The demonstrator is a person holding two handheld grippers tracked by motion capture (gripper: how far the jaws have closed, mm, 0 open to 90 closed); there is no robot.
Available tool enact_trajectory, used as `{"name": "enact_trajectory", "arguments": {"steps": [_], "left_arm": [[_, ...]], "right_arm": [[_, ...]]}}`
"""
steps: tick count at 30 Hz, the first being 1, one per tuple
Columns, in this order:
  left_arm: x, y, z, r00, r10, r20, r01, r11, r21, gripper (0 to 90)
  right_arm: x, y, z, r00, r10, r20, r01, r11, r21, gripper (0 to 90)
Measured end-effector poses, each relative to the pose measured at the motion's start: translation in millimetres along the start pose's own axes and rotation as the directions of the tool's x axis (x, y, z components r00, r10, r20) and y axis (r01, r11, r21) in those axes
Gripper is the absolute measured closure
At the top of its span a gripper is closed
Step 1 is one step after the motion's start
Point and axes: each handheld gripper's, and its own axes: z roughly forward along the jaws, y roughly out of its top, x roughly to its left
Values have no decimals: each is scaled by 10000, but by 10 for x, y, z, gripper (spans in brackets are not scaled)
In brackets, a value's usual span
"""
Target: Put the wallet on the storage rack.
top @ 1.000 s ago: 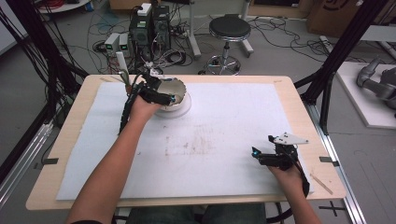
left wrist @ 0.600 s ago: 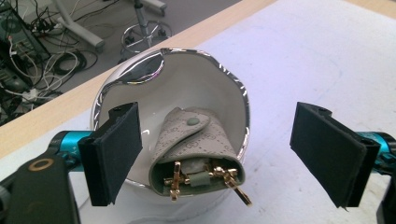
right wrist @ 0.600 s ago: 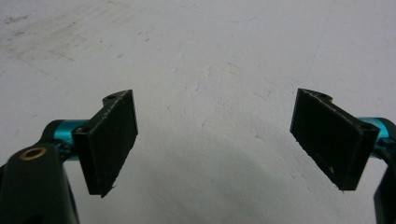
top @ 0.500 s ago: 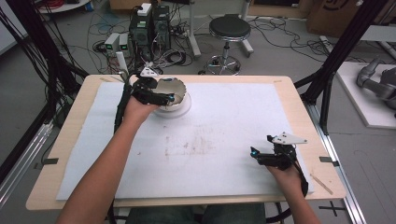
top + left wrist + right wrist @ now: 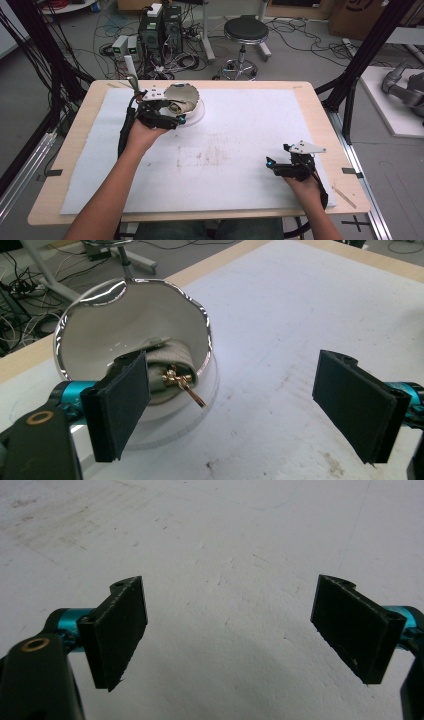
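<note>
A white bowl [image 5: 181,96] with a silvery rim lies tipped on its side on a pale saucer [image 5: 198,115] at the back left of the table. In the left gripper view the bowl [image 5: 107,330] holds a folded beige cloth [image 5: 172,360] and a small gold piece [image 5: 182,382]. My left gripper [image 5: 176,114] is just in front of the bowl, open; its jaws have just been opening and nothing is between them [image 5: 245,390]. My right gripper [image 5: 276,155] hovers open over bare mat at the front right [image 5: 245,625].
A white foam mat [image 5: 250,115] covers the wooden table [image 5: 320,112], with a brownish stain [image 5: 205,156] near its middle. Behind the table stand a stool [image 5: 246,31] and computer boxes [image 5: 160,25] among cables. Black frame posts rise at both sides.
My left gripper has drawn back from the bowl, to the left and toward the person, with its jaws spreading wider. The right gripper has stayed still.
</note>
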Motion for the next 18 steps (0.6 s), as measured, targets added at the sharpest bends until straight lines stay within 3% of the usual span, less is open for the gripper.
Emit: {"name": "enact_trajectory", "arguments": {"steps": [5, 11, 13, 18], "left_arm": [[-58, -187, -139, 9989, -316, 348, 333, 9981, -510, 154], [-64, -445, -256, 9959, -703, 572, 745, 9943, -764, 154], [-58, -502, -296, 9957, -676, 641, 744, 9910, -1108, 146], [-63, -607, -339, 9947, -570, 854, 688, 9874, -1427, 146]], "right_arm": [[8, 7, -2, 10000, -40, -16, 40, 10000, -33, 150], [19, 9, 5, 10000, -90, -20, 90, 10000, 1, 150], [29, 13, 6, 9999, -122, -33, 122, 9999, -7, 150], [39, 17, 10, 9999, -150, -30, 150, 9999, -7, 150]]}}
